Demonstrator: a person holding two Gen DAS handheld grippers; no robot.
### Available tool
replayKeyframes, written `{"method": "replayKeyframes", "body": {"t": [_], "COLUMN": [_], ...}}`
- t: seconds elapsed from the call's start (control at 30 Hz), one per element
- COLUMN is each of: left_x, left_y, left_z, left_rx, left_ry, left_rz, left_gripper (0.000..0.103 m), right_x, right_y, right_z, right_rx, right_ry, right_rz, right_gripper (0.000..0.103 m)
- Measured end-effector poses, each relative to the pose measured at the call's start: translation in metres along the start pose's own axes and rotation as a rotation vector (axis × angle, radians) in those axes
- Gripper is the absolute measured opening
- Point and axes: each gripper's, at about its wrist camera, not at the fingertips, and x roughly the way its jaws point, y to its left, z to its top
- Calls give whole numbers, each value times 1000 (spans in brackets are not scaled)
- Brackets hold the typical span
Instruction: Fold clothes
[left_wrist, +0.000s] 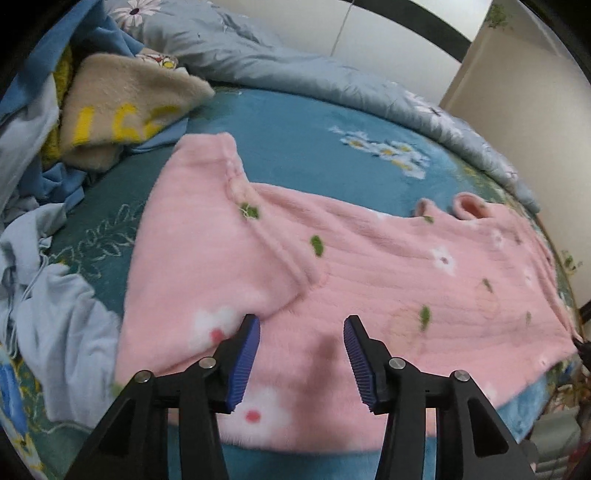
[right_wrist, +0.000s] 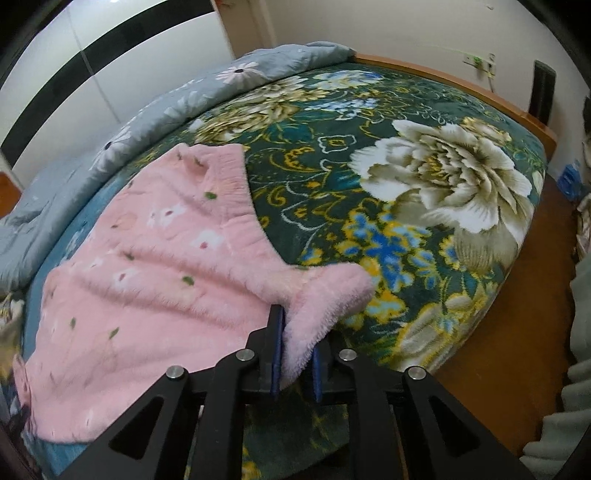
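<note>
1. Left wrist view: the left tongs (left_wrist: 301, 332) hang with their blue pads (left_wrist: 246, 363) well apart and nothing between them, just above the near edge of the pink fleece garment (left_wrist: 332, 288).
2. The garment lies spread flat on the bed (left_wrist: 295, 147), which is covered by a teal flowered blanket. A folded flap of the garment crosses its left part, ending near the left pad.
3. To the left of the garment sits a pile of clothes: a beige fleece piece with yellow print (left_wrist: 122, 110), blue fabric, and a pale blue shirt (left_wrist: 62, 332) nearest the camera. A grey-blue quilt (left_wrist: 277, 62) runs along the far side of the bed.
4. Right wrist view: the right tongs (right_wrist: 295, 354) are clamped on a corner of the pink fleece garment (right_wrist: 147, 288), with a fluffy fold sticking up between the pads.
5. The rest of the garment spreads out to the left over the bed (right_wrist: 424, 184), whose blanket shows large white and blue flowers here. The quilt (right_wrist: 166, 103) lies beyond it, and the wooden floor (right_wrist: 517, 332) shows at right.
</note>
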Motion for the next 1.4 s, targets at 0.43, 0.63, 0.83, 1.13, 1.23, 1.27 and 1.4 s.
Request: {"method": "replayKeyframes", "body": {"t": [0.43,0.63,0.83,1.13,1.23,1.27,1.4], "left_x": [-46,-73,-96,18,66,78,117], "left_y": [80,140,122,-7,-61,-71,-112], "left_z": [20,2,11,82,105,110,115], "left_rx": [-237,-414,-366,-108,-8,12,39], "left_ry": [-244,-201,-262,-39,53,77,202], "left_rz": [318,455,470,-150,-204,-199,-227], "left_gripper": [3,5,11,37,41,45,49], "right_x": [-21,-21,-27,-7,11,20,61], "right_y": [-3,16,32,120,199,230,341], "right_z": [9,28,52,77,79,78,53], "right_rx": [-14,-63,-123,-164,-267,-310,-525], "right_ry": [-51,-78,-110,-77,-17,12,120], "right_rz": [-8,-64,-163,91,249,297,356], "right_gripper": [31,31,39,39,40,39,39]}}
